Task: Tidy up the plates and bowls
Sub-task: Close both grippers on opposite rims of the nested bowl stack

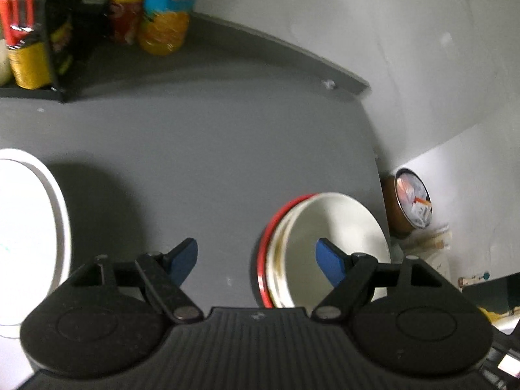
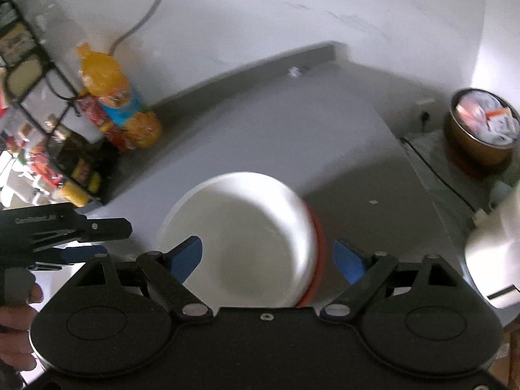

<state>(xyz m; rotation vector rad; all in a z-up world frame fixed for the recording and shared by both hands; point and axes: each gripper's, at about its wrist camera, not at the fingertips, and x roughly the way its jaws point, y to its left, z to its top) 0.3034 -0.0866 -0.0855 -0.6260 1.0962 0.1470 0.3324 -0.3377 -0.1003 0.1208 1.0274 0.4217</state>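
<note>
A white bowl (image 1: 328, 227) nested in a red bowl (image 1: 264, 260) sits near the right edge of the grey counter (image 1: 201, 149). My left gripper (image 1: 256, 261) is open, and its right finger shows in front of the white bowl's inside. A white plate (image 1: 29, 227) lies at the far left. In the right wrist view the same white bowl (image 2: 247, 227), with the red bowl (image 2: 317, 243) under it, lies between the fingers of my open right gripper (image 2: 269, 260), which holds nothing. The left gripper (image 2: 94, 242) reaches in from the left, held by a hand (image 2: 16, 308).
An orange drink bottle (image 1: 165, 9) and a red bottle (image 1: 125, 3) stand against the back wall beside a black wire rack (image 1: 48, 48) of jars. A brown tin (image 2: 481, 130) of packets and a white appliance (image 2: 494, 243) stand past the counter's right edge.
</note>
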